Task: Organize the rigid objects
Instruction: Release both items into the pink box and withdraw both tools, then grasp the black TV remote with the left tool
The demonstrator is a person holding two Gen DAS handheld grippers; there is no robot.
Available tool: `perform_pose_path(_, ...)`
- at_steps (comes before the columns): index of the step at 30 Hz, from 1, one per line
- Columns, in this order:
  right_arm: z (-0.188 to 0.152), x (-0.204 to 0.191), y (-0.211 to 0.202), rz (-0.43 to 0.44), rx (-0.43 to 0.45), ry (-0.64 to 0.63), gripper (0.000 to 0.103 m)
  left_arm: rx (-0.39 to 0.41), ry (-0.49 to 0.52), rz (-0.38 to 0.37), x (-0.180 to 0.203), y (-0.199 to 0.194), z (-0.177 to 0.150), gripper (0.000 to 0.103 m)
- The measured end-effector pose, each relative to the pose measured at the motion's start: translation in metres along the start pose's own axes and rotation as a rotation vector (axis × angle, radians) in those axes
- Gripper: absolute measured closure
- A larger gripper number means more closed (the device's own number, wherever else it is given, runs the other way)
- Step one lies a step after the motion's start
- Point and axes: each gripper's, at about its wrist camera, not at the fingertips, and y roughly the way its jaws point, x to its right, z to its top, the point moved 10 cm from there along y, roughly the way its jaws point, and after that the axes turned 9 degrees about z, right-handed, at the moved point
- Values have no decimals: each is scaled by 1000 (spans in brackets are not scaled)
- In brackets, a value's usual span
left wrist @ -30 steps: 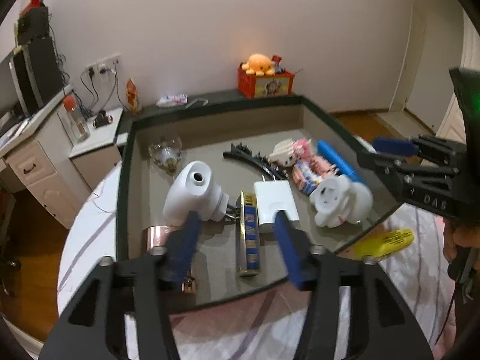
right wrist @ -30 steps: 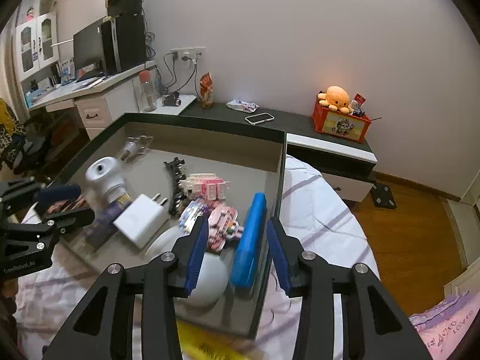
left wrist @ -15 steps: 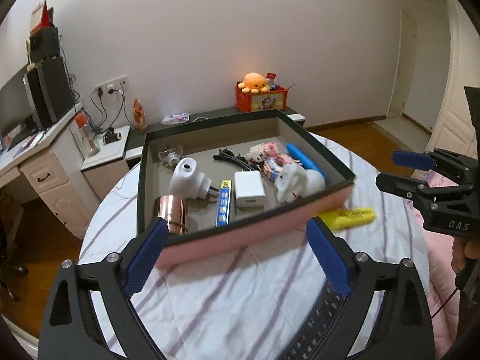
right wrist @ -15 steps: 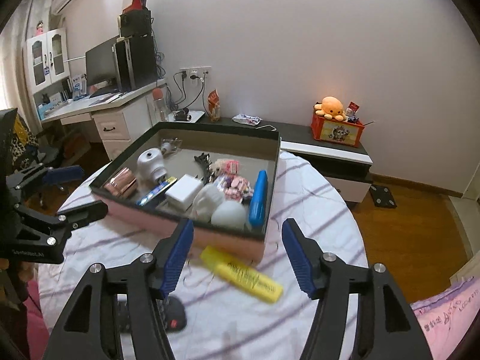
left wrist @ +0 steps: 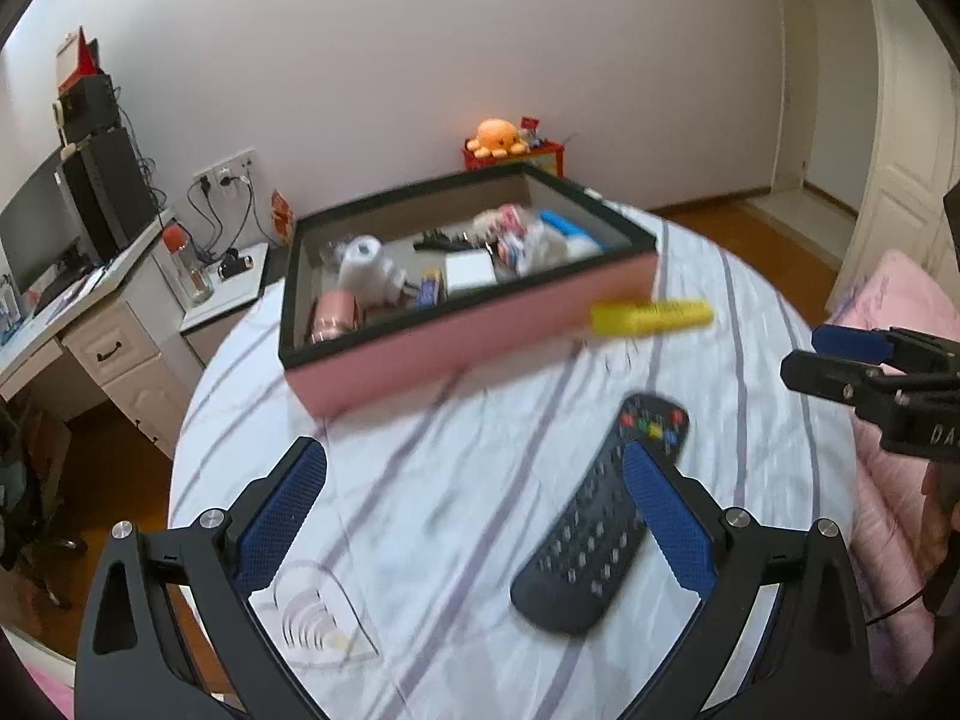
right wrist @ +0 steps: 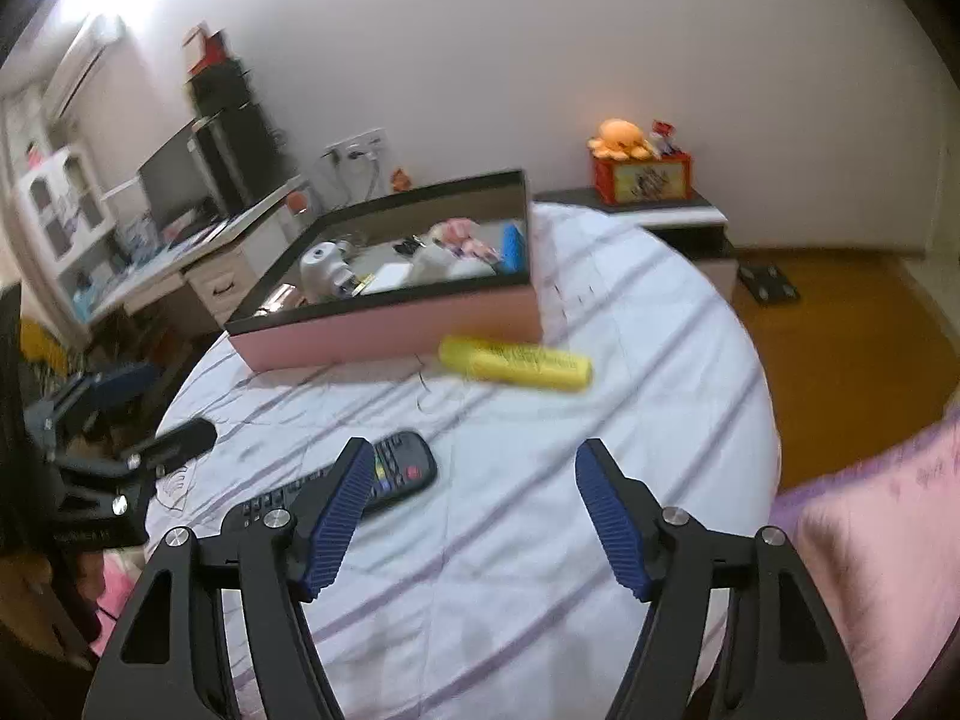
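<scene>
1. Both grippers had pulled back from the pink box (left wrist: 474, 324); a second before they hung right over its contents, and now the whole box sat at the far side of the round worktop (left wrist: 420, 540), with striped cloth between it and the fingers.
2. The left gripper (left wrist: 474, 516) had just been opening and stood with its jaws spread wide, nothing pressed between the pads; the black remote (left wrist: 594, 534) lay on the cloth beneath, close to the right-hand finger.
3. The right gripper (right wrist: 474, 516) had also just been opening, its jaws apart and empty, over bare cloth.
4. Inside the box lay the items already gathered: a white device (left wrist: 366, 264), a copper-coloured cylinder (left wrist: 336, 315), a white adapter (left wrist: 471, 273) and a blue bar (right wrist: 511, 249) among them.
5. Two things were left outside: the yellow marker (right wrist: 516, 363), just near of the box's front wall, and the remote, nearer still.
6. Judging by this, the sorting looked nearly complete, and the retreat with open jaws suggested a fresh pick, likely the remote or marker.
</scene>
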Motion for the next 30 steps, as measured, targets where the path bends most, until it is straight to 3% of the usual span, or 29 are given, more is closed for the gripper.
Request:
perform_pose_path(7, -29, 0, 5, 23, -37, 128, 31, -36, 8, -1, 4, 1, -27, 2)
perform_pose_path(18, -47, -4, 13, 13, -88, 165, 29, -58, 12, -13, 6, -1, -48, 2)
perform_pose_path(30, -46, 7, 12, -8, -85, 191, 29, -79, 25, -70, 20, 8, -57, 2)
